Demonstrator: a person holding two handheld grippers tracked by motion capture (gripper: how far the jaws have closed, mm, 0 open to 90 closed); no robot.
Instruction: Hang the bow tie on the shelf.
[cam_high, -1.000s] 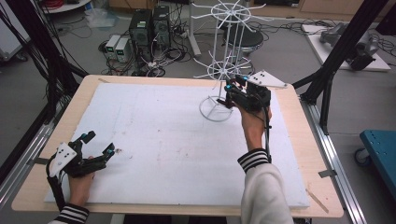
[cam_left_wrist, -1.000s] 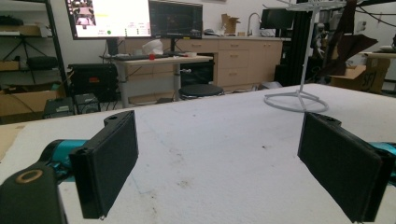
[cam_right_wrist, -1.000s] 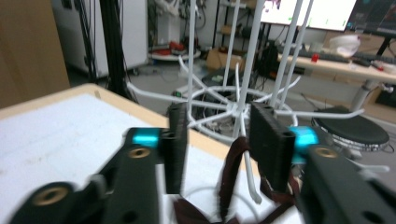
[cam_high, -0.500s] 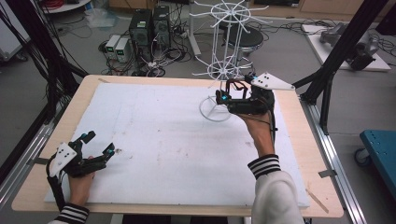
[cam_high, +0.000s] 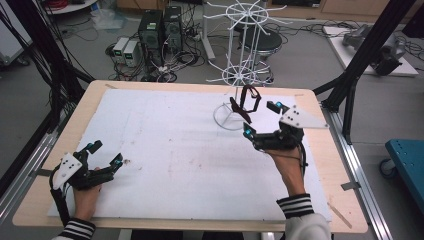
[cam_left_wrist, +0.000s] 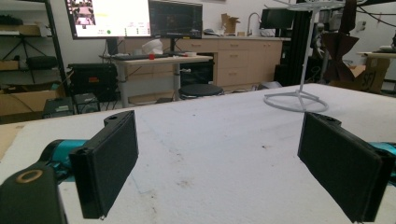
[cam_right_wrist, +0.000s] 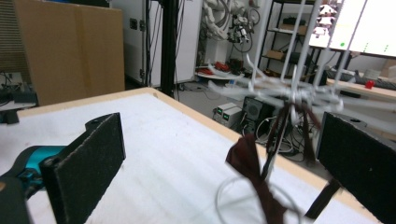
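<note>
A dark red looped strap (cam_high: 244, 103) hangs on the white wire rack (cam_high: 243, 46), low down above its ring base (cam_high: 223, 120). My right gripper (cam_high: 260, 119) stands open just to the right and nearer than the strap. Its jaws have just been opening and nothing is gripped between them. In the right gripper view the strap (cam_right_wrist: 254, 172) dangles beyond the open right gripper (cam_right_wrist: 219, 158), under the rack's arms (cam_right_wrist: 289, 91). My left gripper (cam_high: 106, 154) rests open at the table's near left corner. The left gripper view shows its jaws wide apart (cam_left_wrist: 219, 163), with the strap (cam_left_wrist: 338, 49) far off.
The white foam mat (cam_high: 165, 145) covers most of the wooden table (cam_high: 320, 165). Black frame posts (cam_high: 360, 65) rise at the right edge. Computers and cables (cam_high: 160, 30) lie on the floor beyond the far edge.
My right gripper has drawn back from the rack toward the person, with its jaws now wide apart. The dark red strap stays hanging on the rack. The left gripper has not moved.
</note>
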